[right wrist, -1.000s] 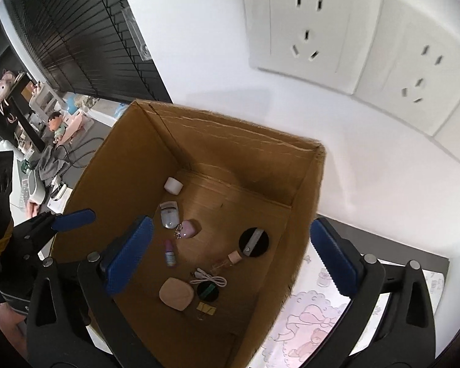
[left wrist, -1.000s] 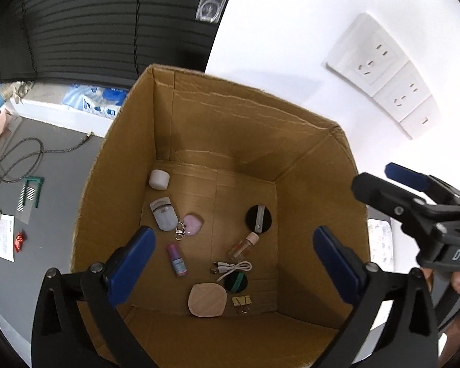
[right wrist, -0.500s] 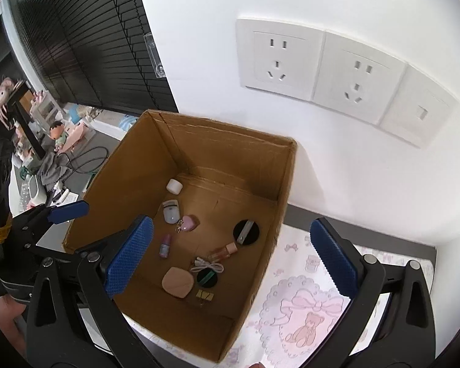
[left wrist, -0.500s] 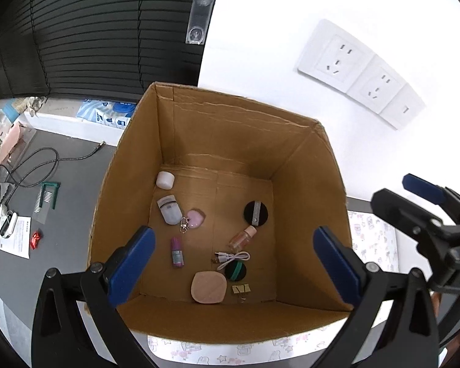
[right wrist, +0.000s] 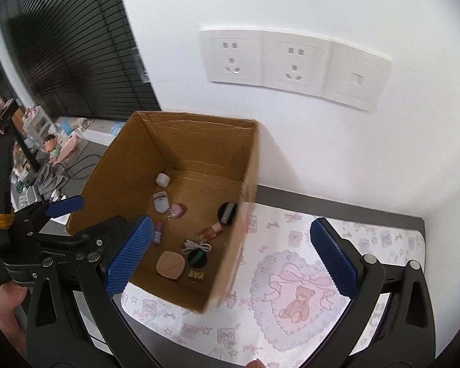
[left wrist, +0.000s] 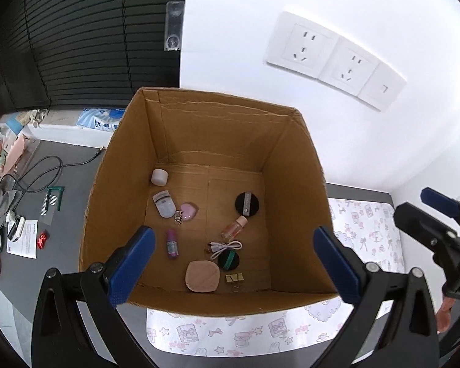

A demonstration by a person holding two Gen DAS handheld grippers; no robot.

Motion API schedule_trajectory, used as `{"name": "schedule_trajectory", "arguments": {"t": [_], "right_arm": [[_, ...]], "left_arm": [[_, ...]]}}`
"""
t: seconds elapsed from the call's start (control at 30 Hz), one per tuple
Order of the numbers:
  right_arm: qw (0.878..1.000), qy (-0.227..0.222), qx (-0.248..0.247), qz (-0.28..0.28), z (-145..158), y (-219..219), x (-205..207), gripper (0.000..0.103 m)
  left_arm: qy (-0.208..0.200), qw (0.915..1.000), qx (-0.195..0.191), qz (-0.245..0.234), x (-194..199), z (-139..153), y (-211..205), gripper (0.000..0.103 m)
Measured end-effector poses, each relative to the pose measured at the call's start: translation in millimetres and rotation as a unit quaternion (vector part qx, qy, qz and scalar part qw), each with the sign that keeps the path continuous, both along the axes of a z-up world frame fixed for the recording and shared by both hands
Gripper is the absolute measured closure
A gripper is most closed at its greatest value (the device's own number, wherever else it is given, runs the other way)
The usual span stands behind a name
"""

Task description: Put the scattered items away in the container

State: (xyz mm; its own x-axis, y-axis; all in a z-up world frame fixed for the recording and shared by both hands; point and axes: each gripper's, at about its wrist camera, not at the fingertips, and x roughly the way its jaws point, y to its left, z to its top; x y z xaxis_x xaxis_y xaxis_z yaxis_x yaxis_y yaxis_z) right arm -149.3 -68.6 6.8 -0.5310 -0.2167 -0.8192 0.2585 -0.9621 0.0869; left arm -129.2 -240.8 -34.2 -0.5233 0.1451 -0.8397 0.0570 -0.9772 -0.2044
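My left gripper [left wrist: 231, 265] fills the lower edge of the left wrist view with its jaws spread wide and nothing between the blue pads. My right gripper [right wrist: 230, 257] sits the same way at the bottom of the right wrist view: jaws fully apart, empty.

Procedure for the step in hand, as I judge it: verify that no loose item is left outside the container, then back both tools away without clipping the rim.

1. Scan the patterned mat [right wrist: 294, 288], lower centre and right of the right wrist view. It appears bare of task items.
2. Keep both tools above the near wall of the cardboard box [left wrist: 217, 116], which occupies the centre of the left wrist view.
3. Confirm the contents on the box floor. Nearest lie the tan compact [left wrist: 202, 276] and the gold binder clips [left wrist: 234, 278]; then the white cable [left wrist: 225, 247] and the purple tube [left wrist: 171, 243]; further back the small bottle [left wrist: 234, 227], the black puff [left wrist: 247, 204] and the pink heart keychain [left wrist: 188, 211]; farthest, the white jar [left wrist: 159, 177].

Pose: both tools point down and forward toward the box. In the right wrist view the box stands left of centre, so my right gripper hangs over the mat.

The task reads as essentially complete.
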Motion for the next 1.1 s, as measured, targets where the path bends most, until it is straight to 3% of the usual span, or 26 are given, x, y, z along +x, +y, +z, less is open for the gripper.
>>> {"name": "schedule_trajectory", "arguments": {"t": [0.2, 0.5, 0.83, 0.93, 1.1], "right_arm": [[1.0, -0.007, -0.012, -0.015, 3.3, 28.2, 13.0, 0.0], [0.999, -0.008, 0.015, -0.043, 13.5, 87.9, 30.6, 0.0], [0.995, -0.034, -0.007, -0.095, 20.7, 174.3, 60.2, 0.0], [0.991, -0.054, -0.025, -0.116, 20.4, 201.2, 72.0, 0.0], [0.989, -0.054, -0.022, -0.137, 23.0, 232.1, 97.0, 0.0]], "left_arm": [[0.002, 0.9999, -0.009, -0.012, 4.8, 11.7, 33.0, 0.0], [0.012, 0.9996, -0.022, -0.013, 21.5, 24.6, 94.8, 0.0], [0.017, 0.9984, -0.02, -0.051, 43.6, 39.7, 171.1, 0.0], [0.016, 0.9972, -0.035, -0.063, 55.8, 42.2, 199.3, 0.0], [0.002, 0.9977, -0.02, -0.064, 78.4, 44.8, 224.5, 0.001]]}}
